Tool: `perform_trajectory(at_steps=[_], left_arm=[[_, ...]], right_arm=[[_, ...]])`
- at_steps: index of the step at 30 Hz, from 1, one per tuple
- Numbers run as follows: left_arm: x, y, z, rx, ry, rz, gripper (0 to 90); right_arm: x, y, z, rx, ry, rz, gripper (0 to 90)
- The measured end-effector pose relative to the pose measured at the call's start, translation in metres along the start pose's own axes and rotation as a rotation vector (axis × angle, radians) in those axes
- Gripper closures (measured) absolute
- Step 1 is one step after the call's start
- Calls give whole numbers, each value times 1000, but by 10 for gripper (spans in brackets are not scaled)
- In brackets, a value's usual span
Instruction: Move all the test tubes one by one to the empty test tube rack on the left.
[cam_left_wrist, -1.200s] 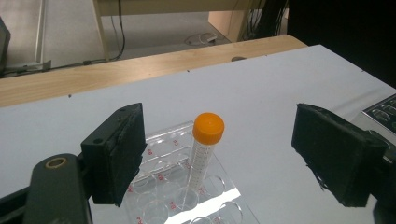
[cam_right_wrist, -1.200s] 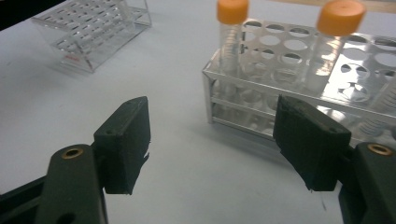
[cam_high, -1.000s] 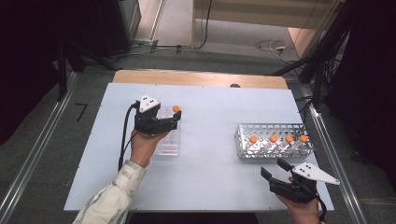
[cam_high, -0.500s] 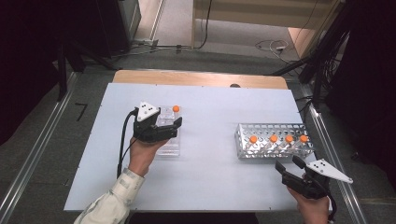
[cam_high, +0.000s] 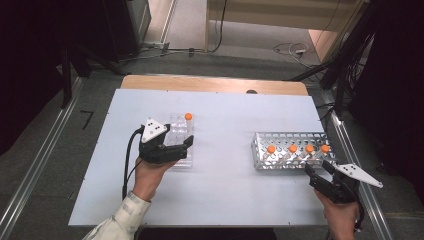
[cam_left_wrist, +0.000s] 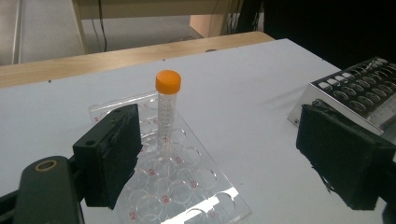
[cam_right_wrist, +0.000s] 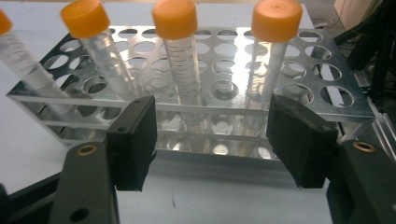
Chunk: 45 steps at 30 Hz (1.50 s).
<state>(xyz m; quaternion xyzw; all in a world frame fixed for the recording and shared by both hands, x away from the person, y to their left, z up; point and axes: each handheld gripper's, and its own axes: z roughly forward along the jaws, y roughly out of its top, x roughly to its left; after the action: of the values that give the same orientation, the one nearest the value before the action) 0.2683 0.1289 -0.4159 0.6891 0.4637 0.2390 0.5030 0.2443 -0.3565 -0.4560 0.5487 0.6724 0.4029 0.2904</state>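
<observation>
— Where's the tube the left hand was busy with?

— The orange-capped tube (cam_left_wrist: 167, 109) stands upright in a far hole of the clear plastic rack (cam_left_wrist: 187, 186), on the left half of the white table (cam_high: 225, 120). Nothing is touching it.

— And the left gripper?

— The left gripper (cam_high: 182, 148) hangs over the near part of that clear rack, jaws wide; they have just been opening further, with nothing pinched between them. From the left gripper view the tube sits beyond the jaws, closer to the left pad (cam_left_wrist: 119, 154), well clear of both.

— What about the other side?

— On the right half of the table sits the metal rack (cam_high: 290, 152), with four more orange-capped tubes in a row (cam_high: 297, 148) along its near side. They lean a little in their holes.

— Is the right gripper on one of them?

— No. The right gripper (cam_high: 320, 172) is just in front of the metal rack's near right corner, pointing at it. Its jaws have just been closing somewhat, yet they are apart and empty. In the right gripper view, the middle tube (cam_right_wrist: 180, 51) lines up between the two pads, but it is beyond them, untouched.

— The person?

— A hand (cam_high: 147, 177) in a light sleeve holds the left tool; the other hand (cam_high: 342, 215) comes in at the table's near right corner.
</observation>
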Motion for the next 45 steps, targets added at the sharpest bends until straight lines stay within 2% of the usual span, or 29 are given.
perform_trajectory(at_steps=[10,18,30,37,45], left_arm=[[0,-9,-7,4,-17,-11,128],[-4,-10,-8,7,-23,0,128],[-3,-10,-8,6,-26,-6,130],[-3,-11,-8,8,-27,-6,131],[-2,-12,-7,12,-30,-7,130]], right_arm=[[-10,6,10,-19,-69,14,457],[-15,10,18,-34,-89,3,563],[-15,13,28,-35,-105,-18,700],[-14,15,25,-45,-108,-21,713],[-10,29,11,-92,-125,-49,716]])
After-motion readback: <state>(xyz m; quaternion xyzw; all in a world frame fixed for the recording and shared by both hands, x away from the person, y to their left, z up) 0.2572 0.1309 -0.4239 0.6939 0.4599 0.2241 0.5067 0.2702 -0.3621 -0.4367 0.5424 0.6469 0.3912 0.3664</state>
